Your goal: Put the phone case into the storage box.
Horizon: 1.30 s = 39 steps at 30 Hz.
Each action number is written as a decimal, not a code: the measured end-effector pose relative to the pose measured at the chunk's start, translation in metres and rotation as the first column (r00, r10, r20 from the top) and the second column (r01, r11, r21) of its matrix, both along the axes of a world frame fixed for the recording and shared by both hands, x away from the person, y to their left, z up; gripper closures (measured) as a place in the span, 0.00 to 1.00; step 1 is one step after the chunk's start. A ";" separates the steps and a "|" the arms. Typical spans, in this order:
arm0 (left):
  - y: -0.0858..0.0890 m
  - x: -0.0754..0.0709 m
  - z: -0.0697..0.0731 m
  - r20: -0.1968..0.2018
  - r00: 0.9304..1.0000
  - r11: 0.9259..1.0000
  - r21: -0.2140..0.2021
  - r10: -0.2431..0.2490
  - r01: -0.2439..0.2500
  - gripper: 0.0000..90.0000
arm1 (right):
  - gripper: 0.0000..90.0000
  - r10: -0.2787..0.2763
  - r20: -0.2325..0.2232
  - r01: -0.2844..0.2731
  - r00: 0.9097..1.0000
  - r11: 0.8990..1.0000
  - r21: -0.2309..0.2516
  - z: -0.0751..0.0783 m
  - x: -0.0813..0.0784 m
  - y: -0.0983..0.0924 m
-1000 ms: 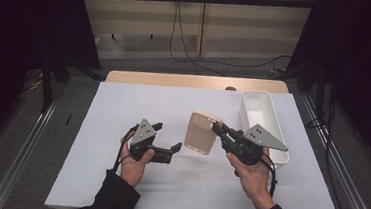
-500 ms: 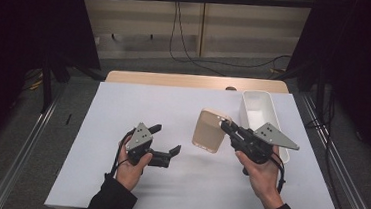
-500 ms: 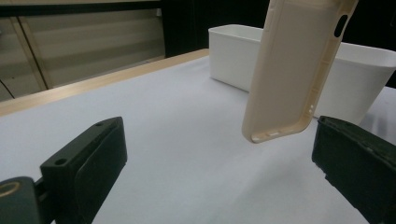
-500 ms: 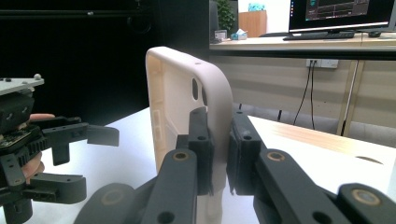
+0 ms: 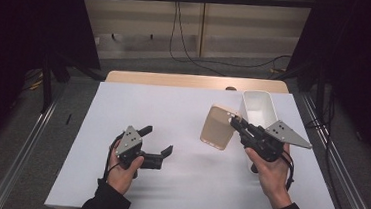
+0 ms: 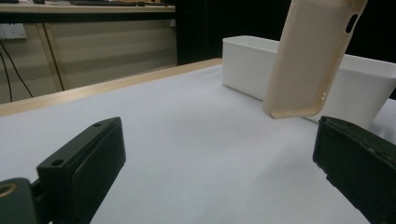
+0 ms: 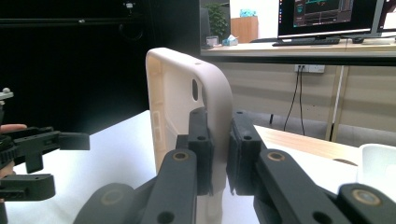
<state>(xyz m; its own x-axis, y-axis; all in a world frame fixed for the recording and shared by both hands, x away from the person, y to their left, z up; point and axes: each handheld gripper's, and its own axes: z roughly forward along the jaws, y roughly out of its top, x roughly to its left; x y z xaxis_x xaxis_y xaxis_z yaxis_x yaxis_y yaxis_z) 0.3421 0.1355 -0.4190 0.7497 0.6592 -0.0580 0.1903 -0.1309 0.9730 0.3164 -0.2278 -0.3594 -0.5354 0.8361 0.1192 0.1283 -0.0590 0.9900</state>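
Observation:
A beige phone case hangs above the white table, pinched at its edge by my right gripper. In the right gripper view the case stands upright between the two black jaws, and the gripper is shut on its side wall. My left gripper rests low over the table at the left, open, with nothing between its fingers. From the left gripper view the case floats in front of the white bin.
A white rectangular bin stands at the right of the white table sheet, just behind my right gripper. The table's wooden back edge and metal rails run around it. Dark curtains flank both sides.
My right gripper has carried the phone case to the right, closer to the white bin. The left gripper has stayed in place, open.

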 end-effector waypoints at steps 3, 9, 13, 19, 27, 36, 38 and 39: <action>0.007 -0.002 0.001 -0.003 1.000 0.999 -0.035 0.028 -0.028 0.03 | 0.91 0.000 0.008 0.000 1.000 1.000 -0.001 0.003 0.000 -0.003; 0.014 -0.006 -0.003 -0.017 0.997 0.996 -0.038 0.078 -0.079 0.02 | 0.91 -0.007 0.017 0.006 1.000 1.000 0.026 0.011 0.000 -0.010; 0.018 -0.008 0.000 0.002 0.997 0.996 -0.046 0.079 -0.079 0.02 | 0.91 -0.016 0.033 0.015 0.999 1.000 0.026 0.018 -0.001 -0.016; 0.025 -0.011 -0.001 0.015 0.997 0.996 -0.052 0.074 -0.073 0.02 | 0.91 -0.025 0.045 0.024 0.999 0.999 0.030 0.024 0.000 -0.024; 0.033 -0.016 -0.002 0.027 0.996 0.996 -0.040 0.087 -0.086 0.02 | 0.91 -0.045 0.079 0.042 0.996 0.998 0.040 0.036 0.005 -0.041; 0.047 -0.019 -0.002 0.011 0.995 0.994 -0.049 0.098 -0.097 0.03 | 0.91 -0.053 0.092 0.052 0.994 0.999 0.015 0.045 0.012 -0.058; 0.050 -0.019 -0.002 0.019 0.995 0.994 -0.038 0.100 -0.100 0.03 | 0.91 -0.051 0.096 0.050 0.994 0.999 0.005 0.048 0.013 -0.060; 0.054 -0.021 -0.002 0.028 0.994 0.994 -0.026 0.110 -0.109 0.03 | 0.91 -0.047 0.099 0.047 0.994 0.999 0.001 0.051 0.014 -0.060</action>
<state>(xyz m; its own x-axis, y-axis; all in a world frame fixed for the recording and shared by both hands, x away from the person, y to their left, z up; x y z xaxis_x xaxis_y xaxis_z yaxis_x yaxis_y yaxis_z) 0.3213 0.1892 -0.4208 0.6749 0.7360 -0.0539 0.1731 -0.0869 0.9811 0.3304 -0.2880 -0.3087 -0.5043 0.8610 0.0667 0.0272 -0.0613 0.9977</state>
